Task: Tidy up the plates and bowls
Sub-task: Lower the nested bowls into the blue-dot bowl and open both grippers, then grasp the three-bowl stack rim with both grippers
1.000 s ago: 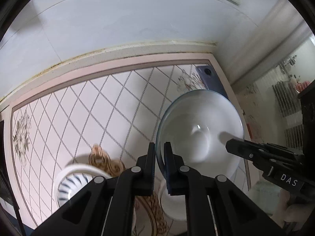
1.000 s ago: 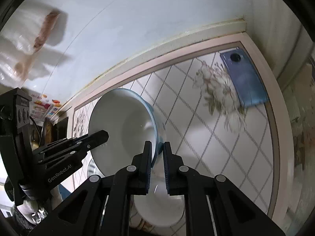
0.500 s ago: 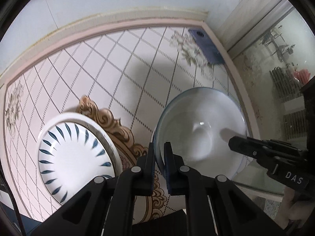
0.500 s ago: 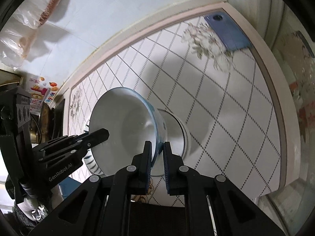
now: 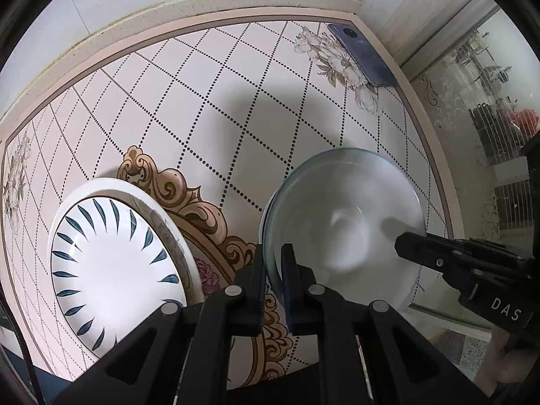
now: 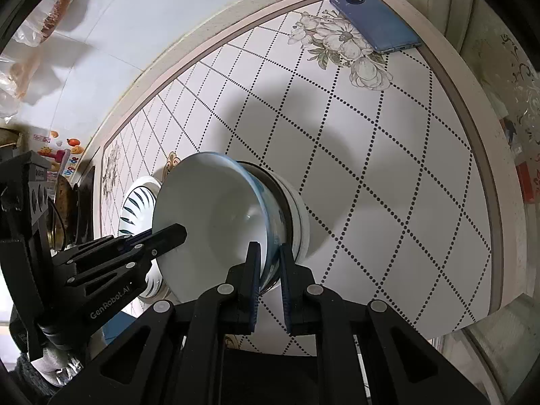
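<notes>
A white bowl with a blue rim (image 5: 341, 226) is held by both grippers at opposite sides of its rim. My left gripper (image 5: 271, 263) is shut on the near rim; it also shows in the right wrist view (image 6: 162, 236) at the bowl's left. My right gripper (image 6: 270, 263) is shut on the rim of the same bowl (image 6: 216, 219), which sits in or just above a second white bowl (image 6: 298, 216) on the table. A white plate with blue leaf marks (image 5: 111, 263) lies to the left; it also shows in the right wrist view (image 6: 136, 202).
The table top (image 5: 209, 94) has a dotted diamond pattern and a gold ornament (image 5: 189, 199) in the middle. A blue phone (image 5: 362, 55) lies at the far right corner, also in the right wrist view (image 6: 374, 23). A wall runs behind; the table's right edge (image 6: 486, 155) drops off.
Both grippers have tilted and lowered the bowl toward the table, down onto the second bowl. The plate at the left has come fully into view.
</notes>
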